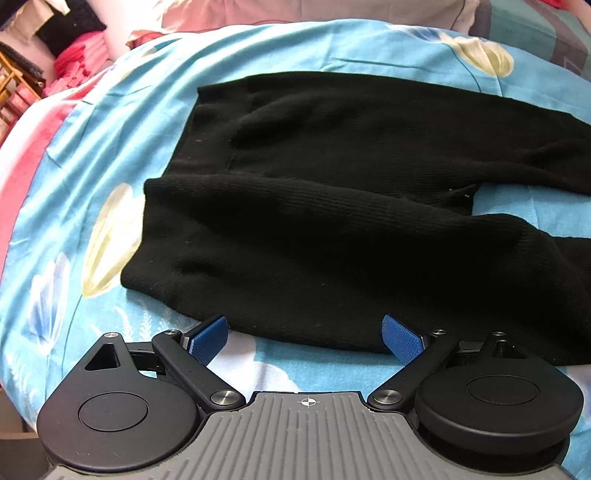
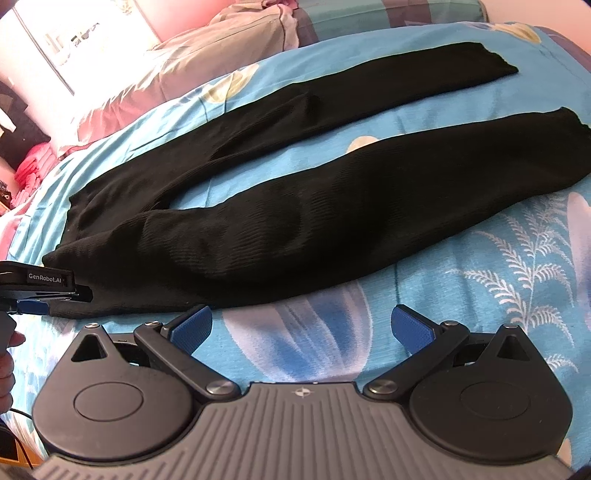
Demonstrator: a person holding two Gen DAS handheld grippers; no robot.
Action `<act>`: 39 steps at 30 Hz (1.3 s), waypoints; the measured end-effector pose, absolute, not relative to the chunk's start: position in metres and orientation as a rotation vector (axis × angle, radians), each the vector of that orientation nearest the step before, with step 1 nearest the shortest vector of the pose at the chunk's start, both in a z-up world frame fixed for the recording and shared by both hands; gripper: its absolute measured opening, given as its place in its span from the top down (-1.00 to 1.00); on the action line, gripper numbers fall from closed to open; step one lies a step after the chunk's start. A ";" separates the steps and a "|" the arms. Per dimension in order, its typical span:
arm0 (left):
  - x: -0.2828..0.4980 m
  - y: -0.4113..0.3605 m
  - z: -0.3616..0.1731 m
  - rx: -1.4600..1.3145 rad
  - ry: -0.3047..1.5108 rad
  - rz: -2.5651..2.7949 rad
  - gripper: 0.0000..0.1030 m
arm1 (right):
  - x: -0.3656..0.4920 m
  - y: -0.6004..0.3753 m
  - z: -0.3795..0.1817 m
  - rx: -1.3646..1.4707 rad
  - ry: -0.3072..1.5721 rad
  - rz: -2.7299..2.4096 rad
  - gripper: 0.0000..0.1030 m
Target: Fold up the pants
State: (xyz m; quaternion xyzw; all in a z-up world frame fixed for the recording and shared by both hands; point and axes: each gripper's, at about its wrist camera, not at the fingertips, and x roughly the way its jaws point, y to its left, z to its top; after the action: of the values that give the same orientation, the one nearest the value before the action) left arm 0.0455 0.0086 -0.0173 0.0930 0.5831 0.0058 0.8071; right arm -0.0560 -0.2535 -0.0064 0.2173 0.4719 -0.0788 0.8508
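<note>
Black knit pants lie flat on a blue flowered bedsheet. The waist is at the left and the two legs run apart to the right, as the right wrist view shows. My left gripper is open, with blue pads, at the near hem of the waist end. My right gripper is open just in front of the near leg's edge, touching nothing. The left gripper also shows at the left edge of the right wrist view, at the waist corner.
Pillows and a pink-grey duvet lie at the head of the bed behind the pants. Red and pink clothes are piled beyond the bed's left side. The sheet extends in front of the near leg.
</note>
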 end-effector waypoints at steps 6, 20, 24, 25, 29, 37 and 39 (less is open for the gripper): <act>0.057 0.006 -0.024 0.181 1.234 -0.003 -1.00 | -0.068 -0.288 -0.001 0.468 0.930 -0.213 -0.85; 0.077 0.030 -0.060 0.124 1.322 0.060 -1.00 | -0.071 -0.489 -0.031 0.723 0.663 -0.789 0.17; 0.078 0.031 -0.061 0.126 1.327 0.052 -1.00 | -0.074 -0.506 -0.024 0.636 0.693 -0.757 0.87; 0.078 0.032 -0.060 0.125 1.325 0.046 -1.00 | -0.090 -0.519 -0.021 0.676 0.657 -0.816 0.87; 0.075 0.035 -0.060 0.122 1.307 0.034 -1.00 | -0.112 -0.533 -0.032 0.670 0.685 -0.888 0.80; 0.071 0.053 -0.048 0.086 1.244 -0.014 -1.00 | -0.089 -0.426 0.024 0.158 0.678 -0.618 -0.25; 0.067 0.066 -0.038 0.070 1.207 0.004 -1.00 | -0.075 -0.352 0.021 0.005 0.741 -0.297 -0.22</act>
State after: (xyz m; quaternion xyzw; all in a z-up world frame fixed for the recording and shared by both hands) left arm 0.0667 0.0662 -0.0383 0.0328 0.5672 0.0017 0.8229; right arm -0.0753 -0.3523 0.0208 0.0022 0.3608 -0.1444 0.9214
